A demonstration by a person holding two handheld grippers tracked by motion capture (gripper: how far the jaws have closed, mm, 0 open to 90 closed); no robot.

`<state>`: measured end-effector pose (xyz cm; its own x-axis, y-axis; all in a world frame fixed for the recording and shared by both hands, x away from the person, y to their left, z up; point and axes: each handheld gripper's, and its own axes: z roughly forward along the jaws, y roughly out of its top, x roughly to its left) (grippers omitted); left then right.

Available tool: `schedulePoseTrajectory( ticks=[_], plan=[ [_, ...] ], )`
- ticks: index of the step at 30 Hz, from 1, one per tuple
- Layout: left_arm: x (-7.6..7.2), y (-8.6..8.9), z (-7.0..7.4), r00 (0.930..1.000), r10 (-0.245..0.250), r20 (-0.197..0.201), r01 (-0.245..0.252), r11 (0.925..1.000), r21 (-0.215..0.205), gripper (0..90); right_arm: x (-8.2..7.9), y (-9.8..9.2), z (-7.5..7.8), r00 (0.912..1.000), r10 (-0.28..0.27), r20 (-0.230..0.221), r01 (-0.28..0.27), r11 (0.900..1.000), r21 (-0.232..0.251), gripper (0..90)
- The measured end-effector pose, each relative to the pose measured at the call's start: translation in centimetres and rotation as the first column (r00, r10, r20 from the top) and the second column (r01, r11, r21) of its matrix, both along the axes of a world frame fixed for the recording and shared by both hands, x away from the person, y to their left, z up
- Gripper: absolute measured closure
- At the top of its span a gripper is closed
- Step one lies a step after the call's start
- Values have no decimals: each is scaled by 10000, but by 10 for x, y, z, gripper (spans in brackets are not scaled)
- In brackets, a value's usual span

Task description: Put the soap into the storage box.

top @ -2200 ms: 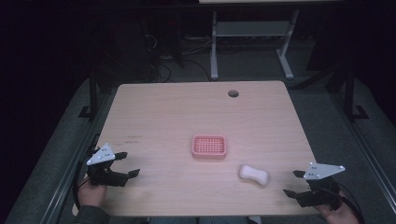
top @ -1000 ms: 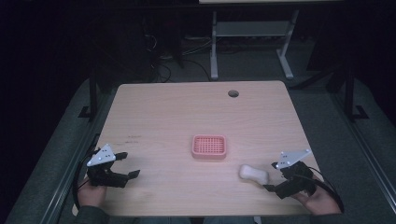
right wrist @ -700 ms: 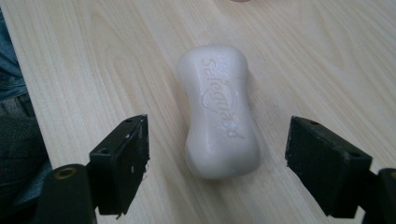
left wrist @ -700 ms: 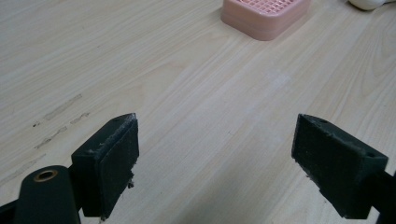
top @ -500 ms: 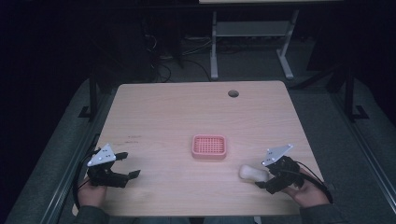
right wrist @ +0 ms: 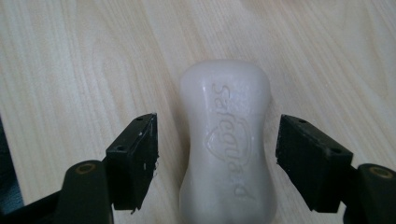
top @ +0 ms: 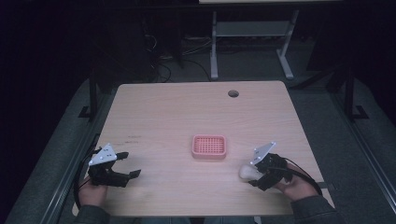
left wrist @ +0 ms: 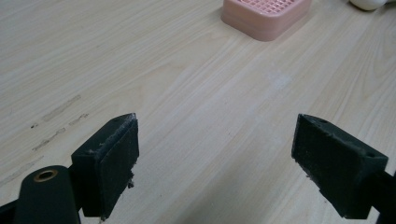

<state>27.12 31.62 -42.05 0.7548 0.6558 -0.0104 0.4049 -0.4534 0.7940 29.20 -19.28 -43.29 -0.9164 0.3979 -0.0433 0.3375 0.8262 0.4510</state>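
Low in the right gripper view, a white waisted soap bar (right wrist: 225, 144) embossed with lettering lies flat between the spread jaws of the right gripper (right wrist: 217, 156), gaps either side. The left gripper (left wrist: 215, 163) gapes over bare wooden table (top: 163, 116); the pink slotted soap dish (top: 209, 146) sits mid-frame, well clear of edges.

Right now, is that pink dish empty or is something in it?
Empty. The pink dish shows only its bare grid; the white soap bar lies on the table between the right tool's open jaws.

Soap bar (right wrist: 224, 140) between open right claw (right wrist: 217, 154) jaws; pink dish (top: 209, 146) near, apart.
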Motion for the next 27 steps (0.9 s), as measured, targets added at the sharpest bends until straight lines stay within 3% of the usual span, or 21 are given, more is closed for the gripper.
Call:
schedulePoseTrajectory(
  ticks=[11, 16, 27],
  plan=[
    [-1, 1, 1, 10000, -8, 18, 8, 10000, -29, 148, 10, 7, -8, 9993, 148, -354, -161, 9991, -386, 377],
    [-2, 2, 1, 10000, 12, 76, -12, 10000, -2, 148, 14, 9, -13, 9980, 282, -567, -332, 9955, -887, 443],
    [-2, 1, 1, 10000, 38, 42, -38, 10000, -5, 148, 14, 9, -11, 9964, 493, -693, -551, 9948, -851, 486]
  ],
)
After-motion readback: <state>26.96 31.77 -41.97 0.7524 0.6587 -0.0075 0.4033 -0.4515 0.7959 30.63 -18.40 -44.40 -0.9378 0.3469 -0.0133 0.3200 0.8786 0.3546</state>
